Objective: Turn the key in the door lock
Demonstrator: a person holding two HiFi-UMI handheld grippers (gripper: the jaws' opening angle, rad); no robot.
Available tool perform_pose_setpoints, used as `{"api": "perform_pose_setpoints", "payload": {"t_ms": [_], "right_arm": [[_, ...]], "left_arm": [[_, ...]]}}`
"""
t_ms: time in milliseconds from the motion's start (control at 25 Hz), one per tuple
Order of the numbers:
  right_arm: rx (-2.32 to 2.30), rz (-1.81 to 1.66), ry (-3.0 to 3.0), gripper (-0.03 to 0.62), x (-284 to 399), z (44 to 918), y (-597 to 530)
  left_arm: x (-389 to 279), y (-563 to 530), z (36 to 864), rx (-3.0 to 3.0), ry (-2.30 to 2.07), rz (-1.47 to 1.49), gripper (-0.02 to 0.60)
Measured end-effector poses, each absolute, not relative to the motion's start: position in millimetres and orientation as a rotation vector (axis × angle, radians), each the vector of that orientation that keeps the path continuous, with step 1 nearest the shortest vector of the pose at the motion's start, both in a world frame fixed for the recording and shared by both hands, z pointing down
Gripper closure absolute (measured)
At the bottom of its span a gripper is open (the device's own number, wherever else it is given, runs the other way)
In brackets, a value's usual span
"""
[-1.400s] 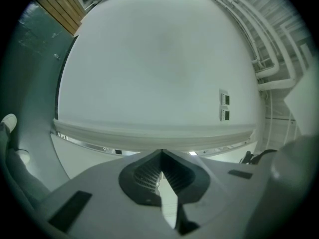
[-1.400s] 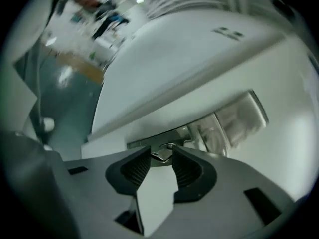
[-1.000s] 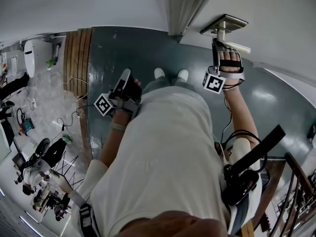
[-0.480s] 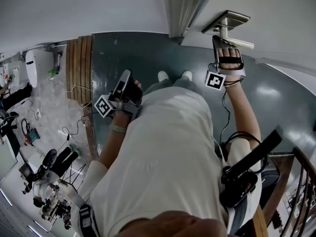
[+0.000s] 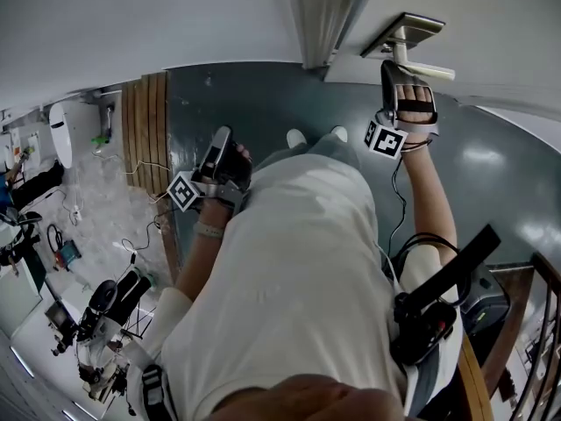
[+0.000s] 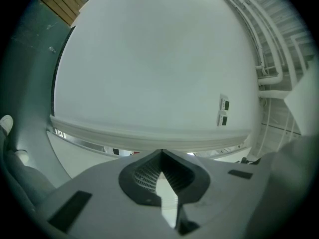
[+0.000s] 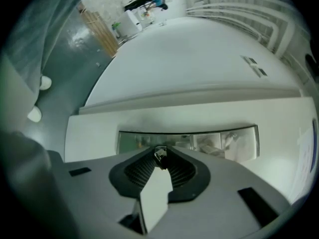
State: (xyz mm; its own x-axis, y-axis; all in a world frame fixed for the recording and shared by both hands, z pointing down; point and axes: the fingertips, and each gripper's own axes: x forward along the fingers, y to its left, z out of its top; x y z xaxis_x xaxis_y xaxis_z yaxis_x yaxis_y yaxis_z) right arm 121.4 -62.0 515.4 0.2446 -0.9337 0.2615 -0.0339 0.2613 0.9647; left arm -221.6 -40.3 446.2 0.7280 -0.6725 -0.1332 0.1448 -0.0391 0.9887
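Note:
The door's metal lock plate [image 5: 405,30] with its lever handle [image 5: 428,69] is at the upper right of the head view. My right gripper [image 5: 395,67] reaches up against the plate, just under the handle. In the right gripper view the small metal key [image 7: 160,155] sticks out of the shiny plate [image 7: 222,140], and my right gripper [image 7: 160,159] is shut on it at the jaw tips. My left gripper [image 5: 223,139] hangs at waist height left of the body, away from the door. Seen from its own camera, the left gripper [image 6: 161,156] is shut on nothing and faces a white wall.
The door frame's edge [image 5: 319,16] runs up the middle of the head view. Wooden boards [image 5: 145,112] lie on the dark floor at left, with cables and equipment [image 5: 96,310] beyond them. The person's shoes [image 5: 296,137] stand close to the door. A stair rail [image 5: 535,323] is at lower right.
The right gripper has stayed at the lock plate under the handle. The left gripper has drifted slightly. The head camera has tilted a little.

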Motion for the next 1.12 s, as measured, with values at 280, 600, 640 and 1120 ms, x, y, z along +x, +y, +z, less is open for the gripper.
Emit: {"api": "perform_pose_setpoints", "payload": {"t_ms": [280,600,640,1120], "right_arm": [[1.544,-0.412,-1.551,0.536,126,507,-65],[2.013,0.295,-1.987,0.537,140,501,-65],[2.071,0.405,-2.034,0.537,143,501,-65],[2.344,1.507,-2.362,0.542,152,500,-62]], "left_arm": [[-226,-41,453,1.456,-0.467,-0.713,0.574],[-227,-40,451,1.452,-0.472,-0.717,0.574],[-227,-41,451,1.452,-0.474,-0.719,0.574],[-228,-42,449,1.445,-0.477,-0.739,0.574]]}}
